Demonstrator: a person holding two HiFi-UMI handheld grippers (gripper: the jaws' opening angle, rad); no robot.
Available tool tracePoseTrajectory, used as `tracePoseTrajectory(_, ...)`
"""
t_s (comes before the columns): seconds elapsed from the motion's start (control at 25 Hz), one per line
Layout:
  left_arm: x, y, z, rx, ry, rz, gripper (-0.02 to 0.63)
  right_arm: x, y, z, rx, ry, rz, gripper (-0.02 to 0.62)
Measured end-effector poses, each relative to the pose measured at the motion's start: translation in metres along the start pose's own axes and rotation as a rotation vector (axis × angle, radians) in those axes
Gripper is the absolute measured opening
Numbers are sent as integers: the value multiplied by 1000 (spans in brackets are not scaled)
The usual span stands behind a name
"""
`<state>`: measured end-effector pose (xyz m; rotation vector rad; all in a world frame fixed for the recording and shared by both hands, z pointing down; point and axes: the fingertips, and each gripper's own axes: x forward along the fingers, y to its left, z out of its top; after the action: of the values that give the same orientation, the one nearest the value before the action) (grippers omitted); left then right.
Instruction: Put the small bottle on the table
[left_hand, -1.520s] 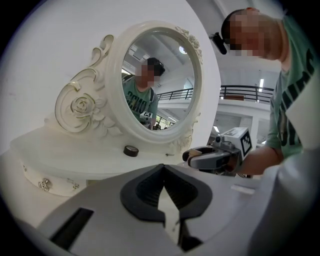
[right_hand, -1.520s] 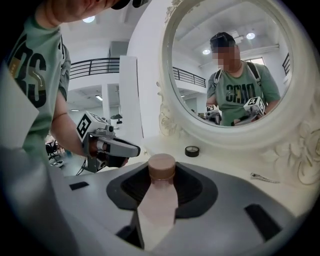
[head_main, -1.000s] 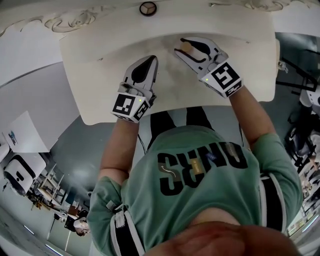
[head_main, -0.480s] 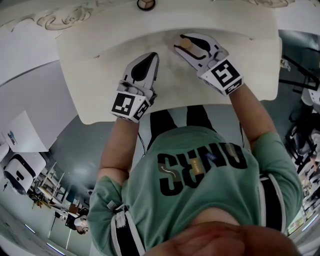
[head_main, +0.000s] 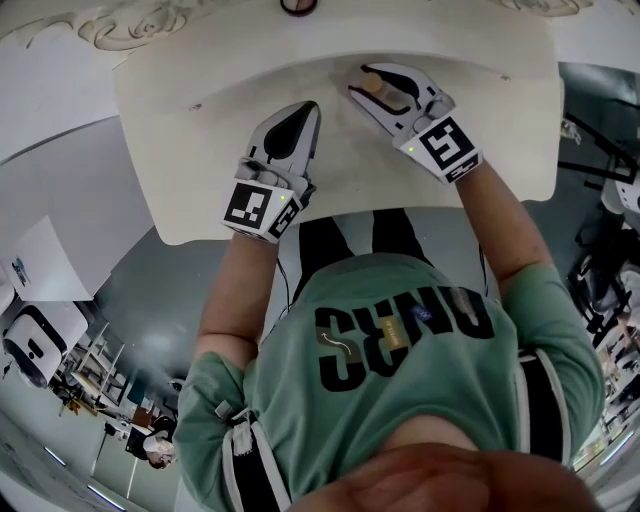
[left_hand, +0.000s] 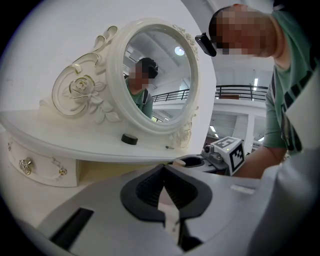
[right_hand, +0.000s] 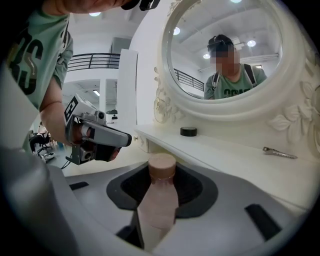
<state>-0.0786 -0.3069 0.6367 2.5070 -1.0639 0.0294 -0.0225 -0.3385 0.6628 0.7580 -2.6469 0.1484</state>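
Right claw (head_main: 383, 85) is clamping the small bottle (right_hand: 159, 200) upright, jaws about half open, over the counter's (head_main: 200, 150) far right. Left claw (left_hand: 165, 195) is hovering closed and empty, near left.

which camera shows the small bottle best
The right gripper view: the small bottle sits close up, clamped in the jaws, cap and body both clear. The head view shows only its tan cap from above. The left gripper view gives at most a sliver of it.

The worktop (head_main: 185, 165) lies open at front and left. A raised shelf (right_hand: 240, 156) and oval mirror (right_hand: 225, 50) wall off the back.
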Motion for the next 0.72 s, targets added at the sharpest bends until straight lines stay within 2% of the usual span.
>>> tracePoseTrajectory(0.28, -7, 0, 1, -5, 4, -2, 9, 4, -1, -3, 11, 26, 17, 141)
tracePoseTrajectory(0.4, -10, -3, 7, -2, -2, -4, 8, 1, -1, -1, 38, 38, 20, 231)
tracePoseTrajectory(0.72, -24, -17, 38, 17, -12, -9, 9, -25, 0, 48, 38, -40, 8, 247)
